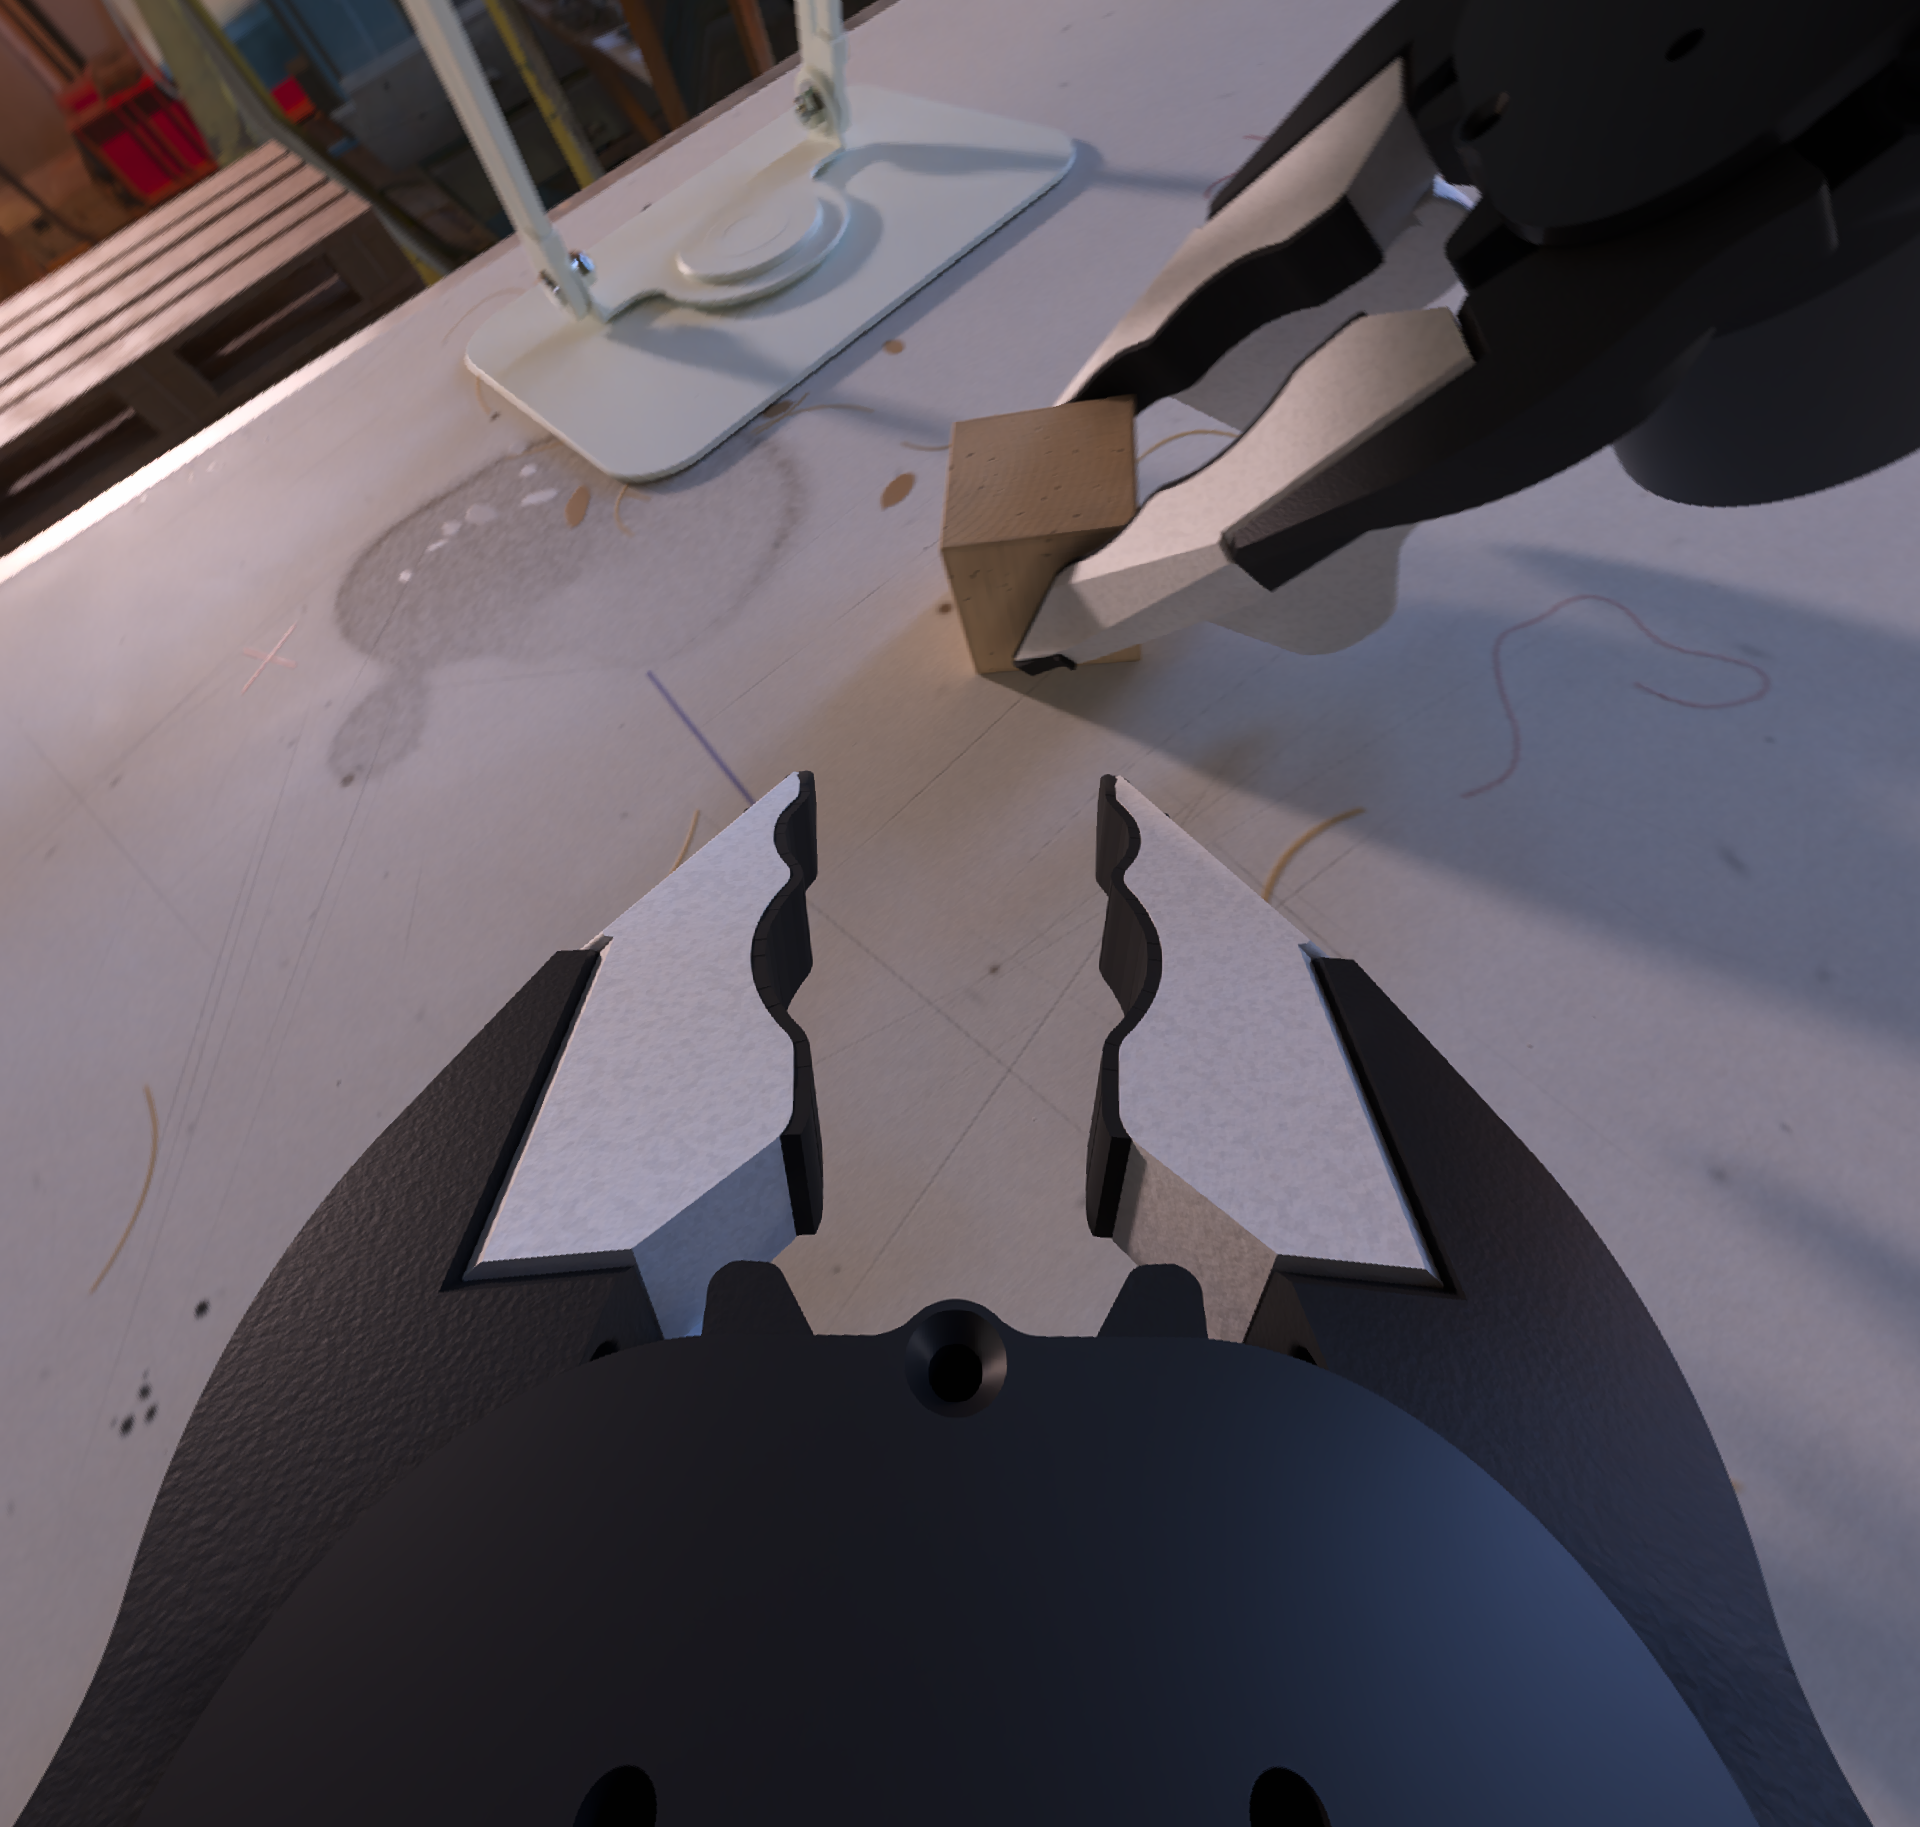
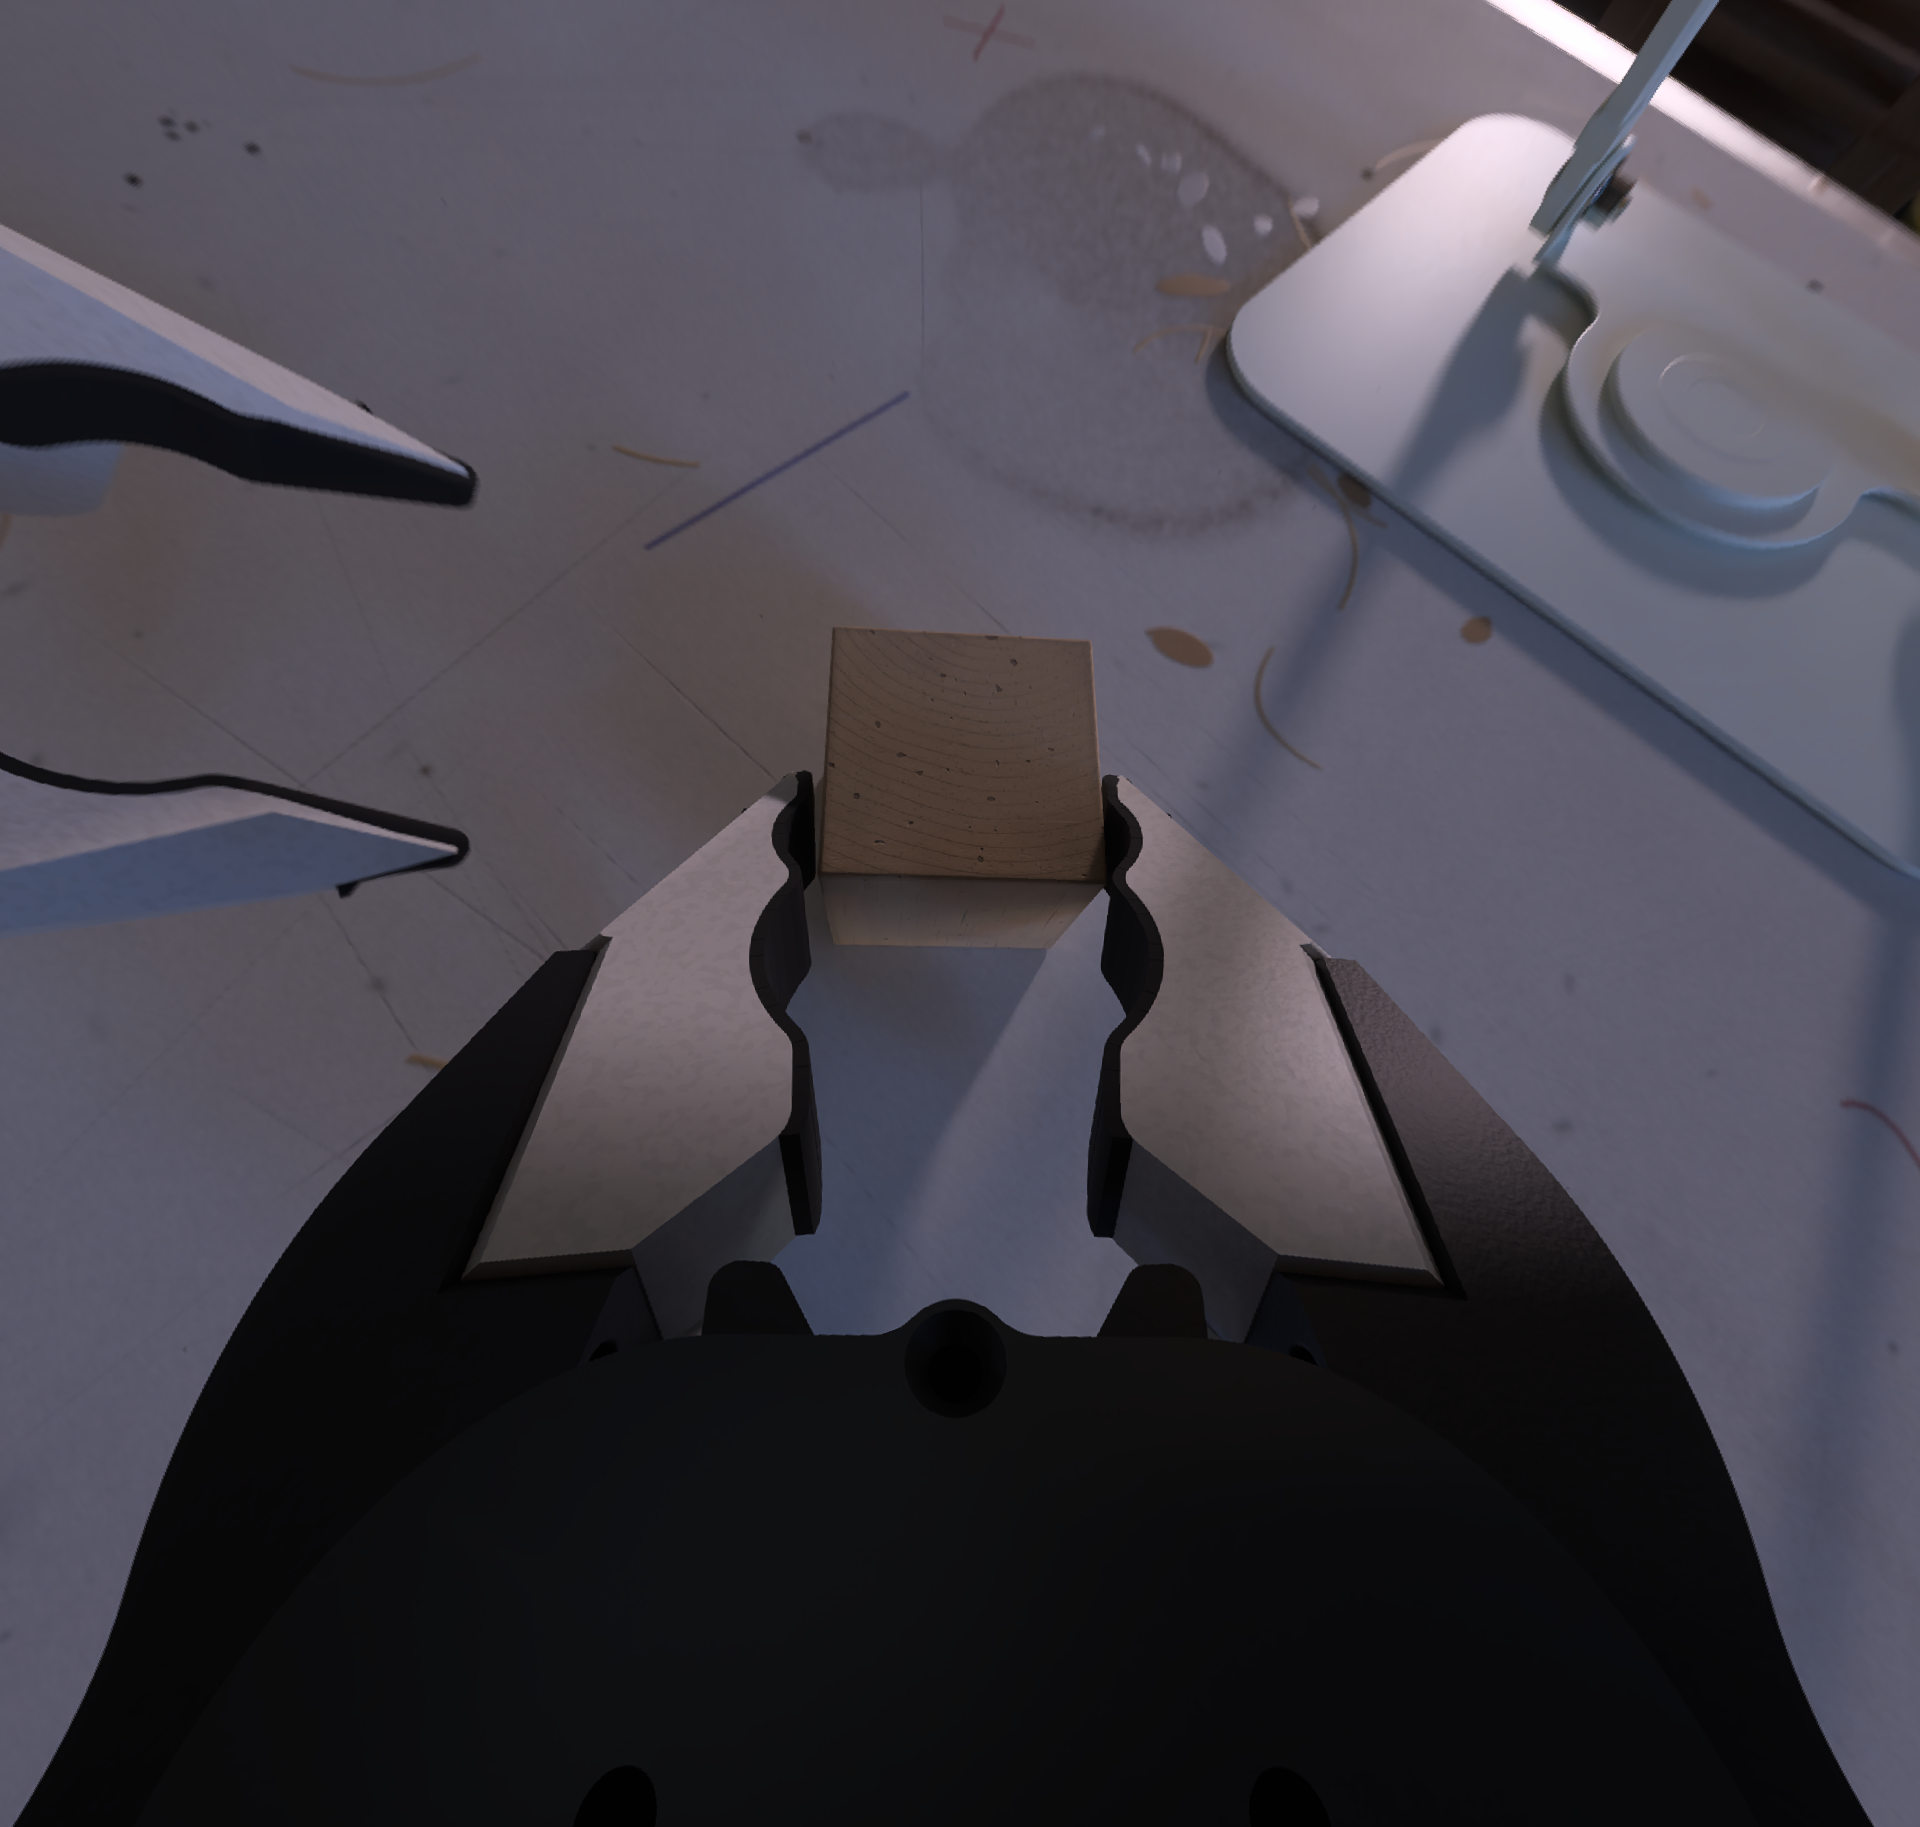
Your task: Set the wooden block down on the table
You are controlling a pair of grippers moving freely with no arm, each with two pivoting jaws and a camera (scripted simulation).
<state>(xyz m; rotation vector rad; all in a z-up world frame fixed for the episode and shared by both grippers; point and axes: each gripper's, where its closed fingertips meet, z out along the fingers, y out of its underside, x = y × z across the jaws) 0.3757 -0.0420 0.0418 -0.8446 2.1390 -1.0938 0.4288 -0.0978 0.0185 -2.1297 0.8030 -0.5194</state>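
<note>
A: Any brand or writing on anything?

B: None I can make out. The bench [image 1: 312, 842] carries only marks: a pink cross [image 1: 268, 653], a thin blue line [image 1: 698, 736], a grey stain [image 1: 561, 572] and scattered tan shavings.

A: Count things, left to right, from the left wrist view.

B: One white stand base [image 1: 769, 302] with two slim white struts rising from it. One block [image 1: 1039, 530], just right of the base. Two claws.

A: The left claw [image 1: 956, 811]?

B: Its fingers stand apart with nothing between them, hovering over bare bench, near the block but clear of it.

A: And the right claw [image 1: 1081, 530]?

B: It reaches in from the right, one finger on either side of the block. In its own view the right claw [image 2: 958, 821] has the block [image 2: 961, 759] between its fingertips, both pads touching the block's sides, so it is clamped on the block.

A: Where does the block sit?

B: At or just above the bench; I cannot tell whether its underside touches. It is upright, between the stain and the right claw's body.

A: Anything else in the right wrist view?

B: The left claw's [image 2: 462, 660] two tips enter at the left edge, and the base [image 2: 1507, 530] lies at the right.
</note>
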